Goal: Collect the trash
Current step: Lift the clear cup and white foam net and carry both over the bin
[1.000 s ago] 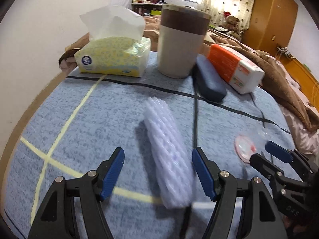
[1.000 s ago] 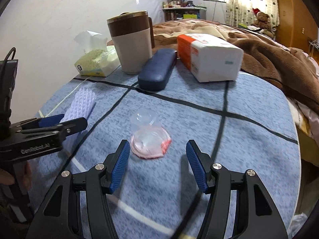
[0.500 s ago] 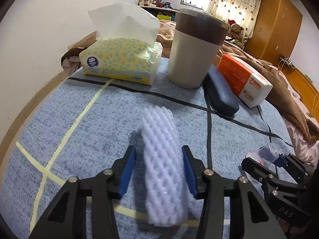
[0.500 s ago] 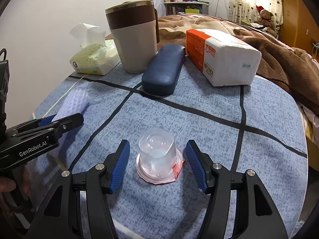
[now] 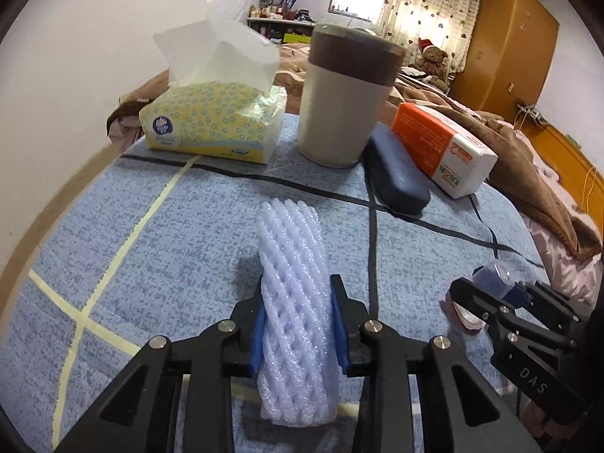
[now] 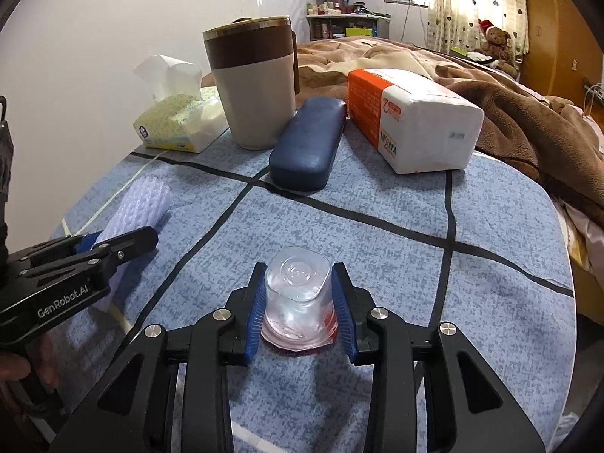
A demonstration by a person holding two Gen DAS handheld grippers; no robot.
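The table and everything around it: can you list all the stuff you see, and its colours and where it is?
foam net sleeve: 1, pale lilac, front left, between left gripper's pads
plastic cup: 1, clear, upside down, between right gripper's pads
tissue pack: 1, yellow, back left
mug: 1, beige and brown, back middle
glasses case: 1, dark blue, right of mug
napkin pack: 1, orange and white, back right
tablecloth: 1, blue, black lines
teddy bear: 1, brown, far back
left gripper: 1, black, blue pads
right gripper: 1, black, blue pads

Left gripper (image 5: 298, 321) clamps white foam net sleeve (image 5: 296, 302) on both sides; sleeve lies on blue cloth (image 5: 170, 245); right gripper (image 5: 490, 294) at right edge, around clear plastic cup (image 5: 490, 273); tissue pack (image 5: 211, 120), mug (image 5: 347, 98), glasses case (image 5: 396, 177) behind.
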